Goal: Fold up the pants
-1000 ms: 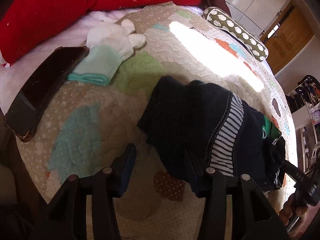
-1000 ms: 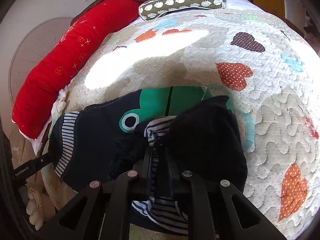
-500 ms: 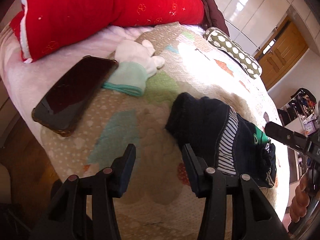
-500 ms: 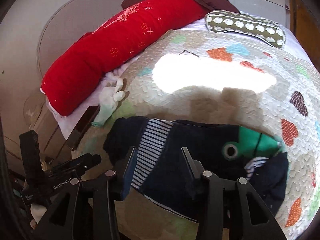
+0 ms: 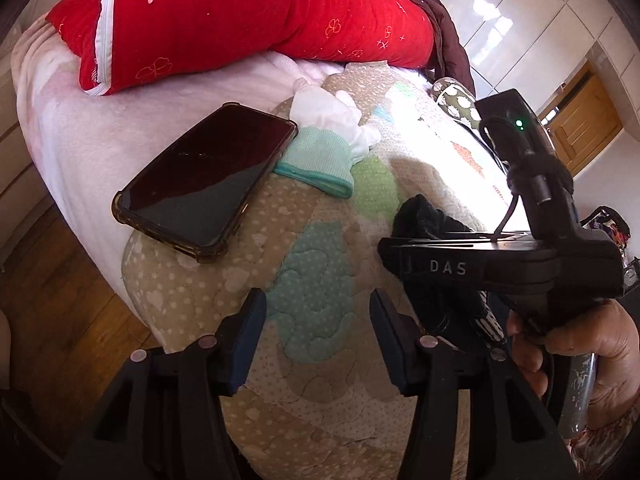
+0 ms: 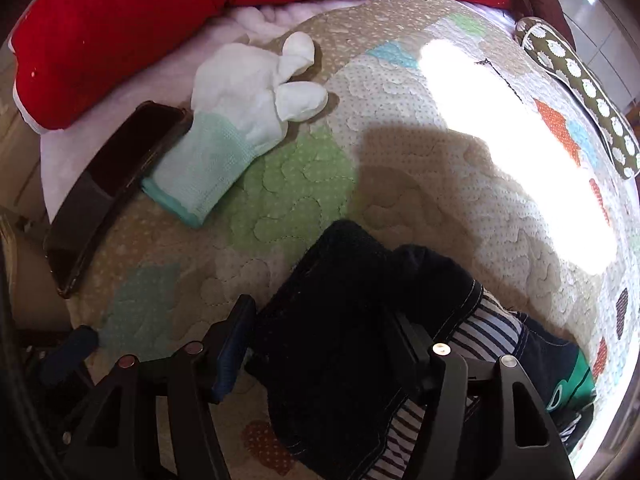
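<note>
- The pants (image 6: pixel 344 320), dark navy with a striped band and a green patch, lie bunched in a compact bundle on the quilt (image 6: pixel 400 184), directly under the right gripper (image 6: pixel 320 340).
- That gripper's jaws are opening, and the dark cloth sits between them; no pad looks to be pressing on it.
- The left gripper (image 5: pixel 316 320) hovers over bare quilt just to the left of the bundle, its jaws opening too, with nothing between them.
- By my reckoning the folding is well along: the legs seem doubled over into a short stack, and what remains is perhaps one more fold or a tidying.
- Ahead of the left tool lie a phone (image 5: pixel 208 180) and a pale glove (image 5: pixel 324 148), clear of the work.
- From the left camera the right tool and the hand (image 5: pixel 580 360) holding it hide nearly all the pants; from the right, the bundle's near edge is cut off behind the fingers, so the layers cannot be counted.
</note>
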